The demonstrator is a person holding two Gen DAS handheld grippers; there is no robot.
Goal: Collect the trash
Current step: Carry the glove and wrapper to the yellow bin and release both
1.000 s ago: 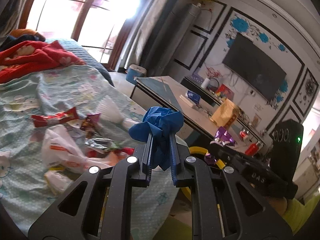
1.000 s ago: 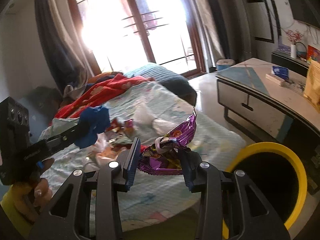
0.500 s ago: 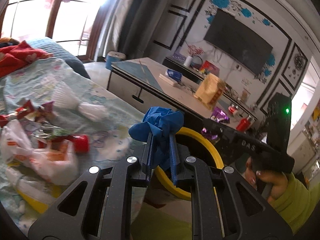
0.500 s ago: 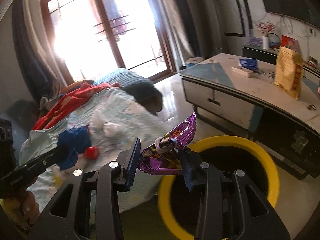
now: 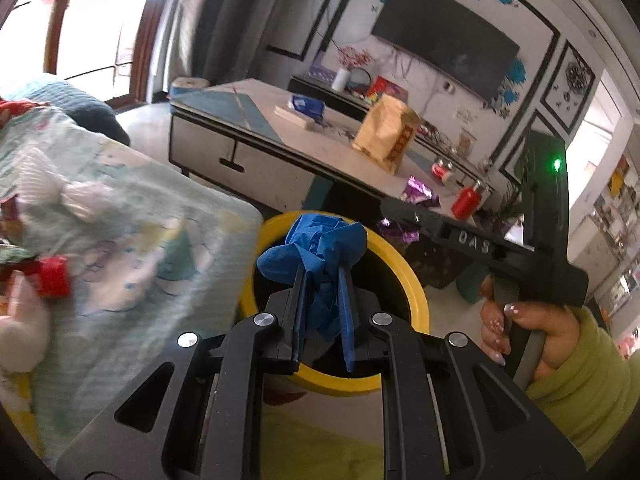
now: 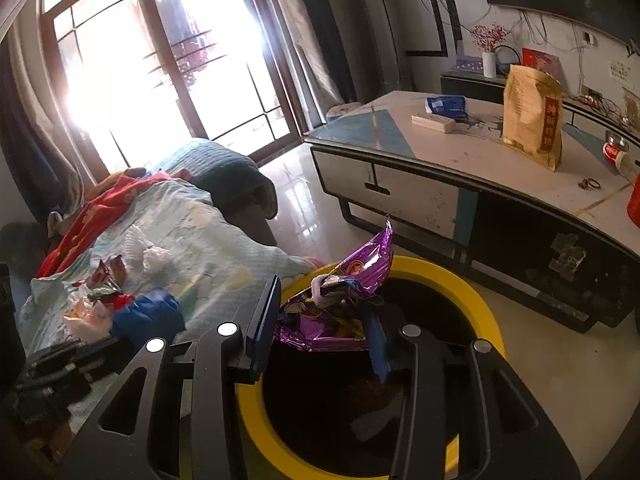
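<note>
A black bin with a yellow rim (image 5: 404, 272) stands on the floor beside the bed. My left gripper (image 5: 322, 276) is shut on a crumpled blue glove (image 5: 316, 240), which hangs over the bin's near-left rim. In the right wrist view my right gripper (image 6: 320, 300) is shut on a purple foil wrapper (image 6: 360, 264) above the bin's mouth (image 6: 480, 300). The blue glove (image 6: 146, 316) shows at the lower left of that view. More trash (image 6: 100, 292) lies on the bed cover.
A low coffee table (image 6: 460, 152) stands just behind the bin with a yellow bag (image 6: 532, 120), a box and bottles on it. A person's hand (image 5: 532, 328) holds the right gripper's handle. White tissue (image 5: 76, 196) and a red cap (image 5: 52, 280) lie on the bed.
Both grippers swung from above the bed to over the yellow-rimmed bin and sank a little. Each keeps its hold, blue glove in the left and purple wrapper in the right.
</note>
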